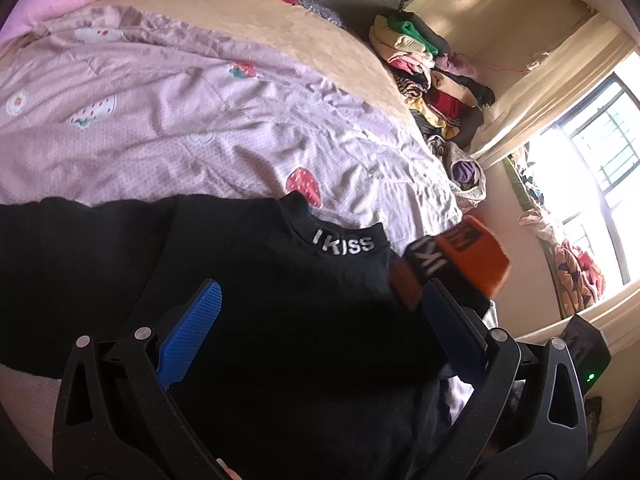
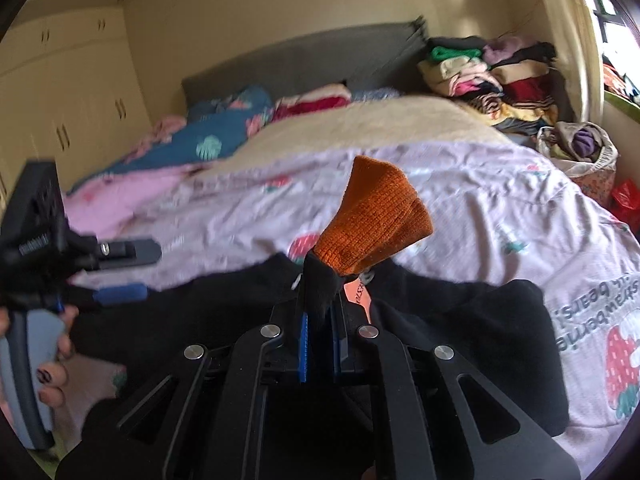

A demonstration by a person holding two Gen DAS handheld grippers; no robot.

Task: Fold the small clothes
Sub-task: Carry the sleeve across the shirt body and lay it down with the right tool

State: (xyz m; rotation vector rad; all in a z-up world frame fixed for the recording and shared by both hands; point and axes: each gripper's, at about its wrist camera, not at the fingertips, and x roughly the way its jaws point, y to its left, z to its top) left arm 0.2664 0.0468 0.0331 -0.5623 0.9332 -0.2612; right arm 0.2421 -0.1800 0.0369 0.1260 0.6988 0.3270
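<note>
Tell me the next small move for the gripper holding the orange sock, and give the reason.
Probably lower the right gripper and lay the orange knitted sock with the black cuff flat on the pink strawberry-print bedsheet, beyond the black "I KISS" top. The sock hangs bunched in its shut fingers above the top, while the left gripper is open and empty, free to help smooth it.

Black garment [image 1: 248, 300] cut off by left and bottom frame edge in left wrist view. Orange sock [image 1: 460, 264] blurred there, lettering unreadable. In right wrist view, left gripper [image 2: 120, 272] at left edge blurred; hand [image 2: 56, 364] partly cut off. Clothes pile [image 2: 496, 80] upper right too small to tell.
</note>
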